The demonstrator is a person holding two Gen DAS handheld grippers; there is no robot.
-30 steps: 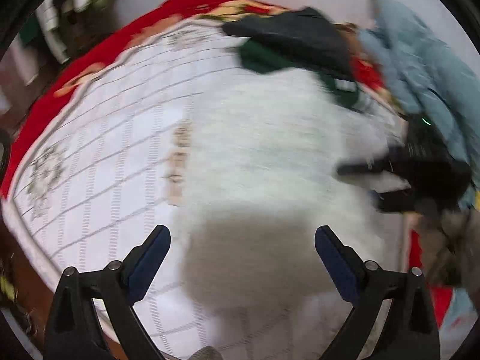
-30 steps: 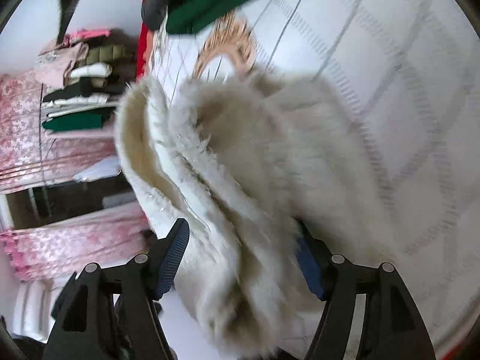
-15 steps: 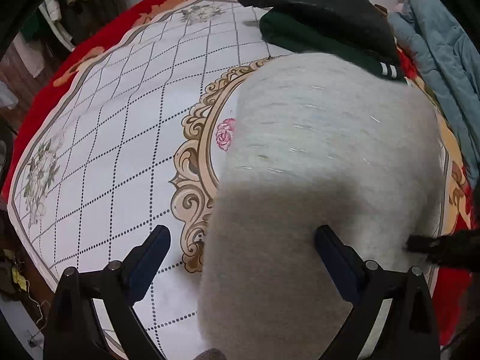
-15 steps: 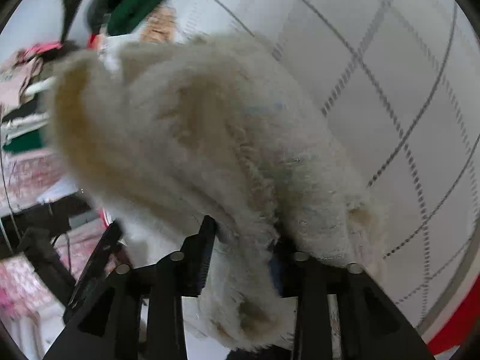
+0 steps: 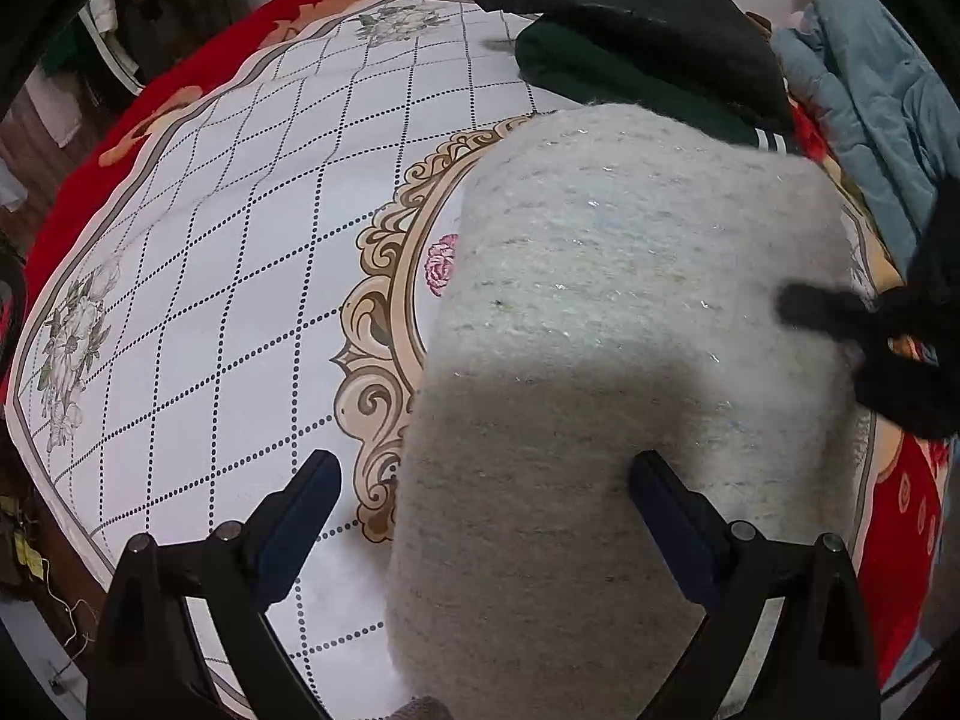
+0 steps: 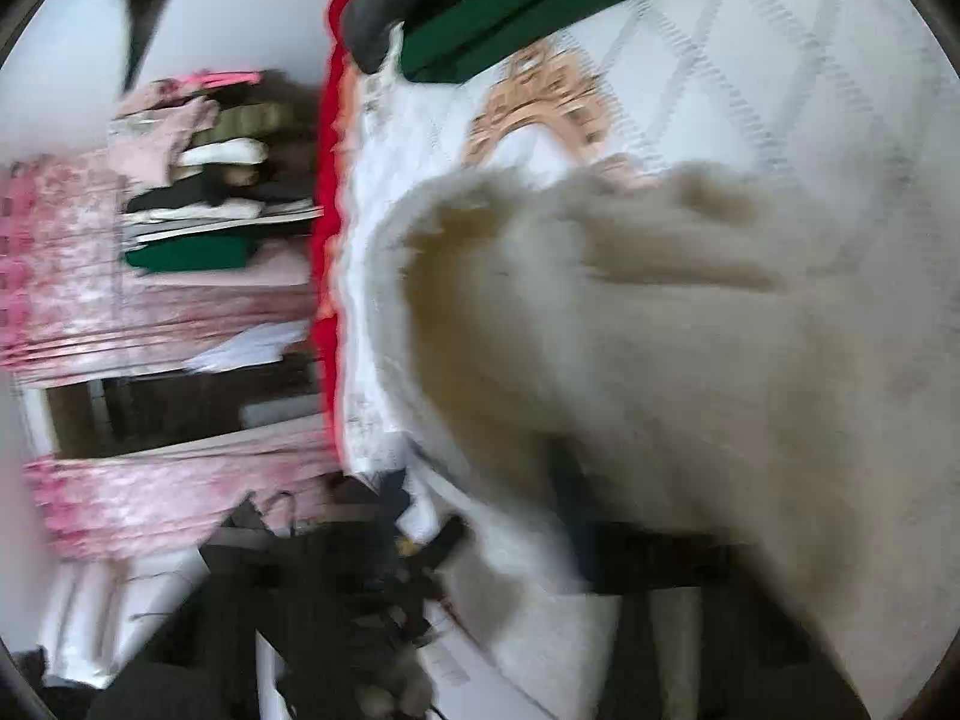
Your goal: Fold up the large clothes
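Observation:
A fuzzy cream-white garment (image 5: 630, 324) lies folded on the patterned bed cover (image 5: 252, 228). My left gripper (image 5: 486, 516) is open above its near end, with nothing between the fingers' pads. The right gripper shows at the garment's right edge in the left wrist view (image 5: 840, 324). In the blurred right wrist view the same garment (image 6: 690, 360) covers my right gripper (image 6: 606, 528), which is shut on the garment's edge.
A black and dark green pile of clothes (image 5: 636, 54) lies at the far side of the bed. A light blue padded coat (image 5: 870, 96) lies at the right. Shelves of folded clothes (image 6: 198, 180) stand beyond the bed's edge.
The right gripper closed on the fuzzy garment's edge and is moving with it. The left gripper stayed open and drew back to the garment's near end.

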